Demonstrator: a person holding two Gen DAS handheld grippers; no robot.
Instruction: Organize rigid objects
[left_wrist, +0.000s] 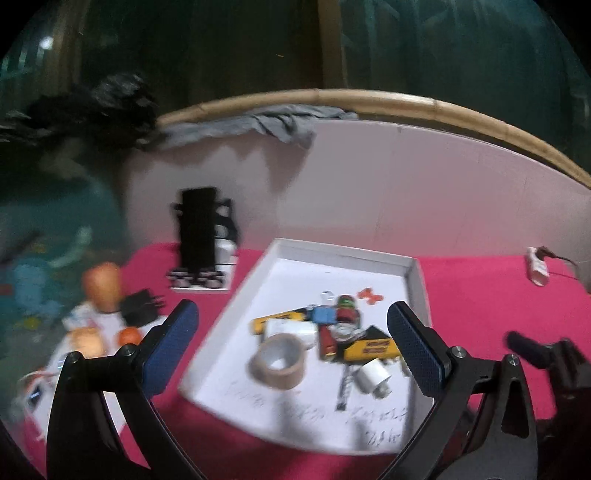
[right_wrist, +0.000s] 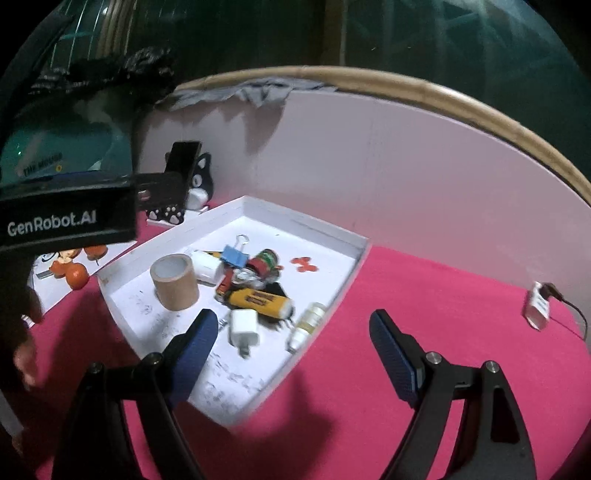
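The left claw (left_wrist: 291, 339) hangs with its jaws wide apart and empty, low in the frame over the white tray (left_wrist: 417, 273). The right claw (right_wrist: 293, 341) is likewise spread and empty, at the tray's near corner. Centre frame in the tray sits a heap: a tape roll (right_wrist: 174, 281), a white charger (right_wrist: 243, 328), a yellow tube (right_wrist: 260, 298), a blue binder clip (right_wrist: 233, 255) and a small bottle (right_wrist: 308, 325). All look light and stiff; I'd guess the tape is best pinched across its wall, the slick charger across its flat sides. The tabletop (right_wrist: 424, 325) is pink.
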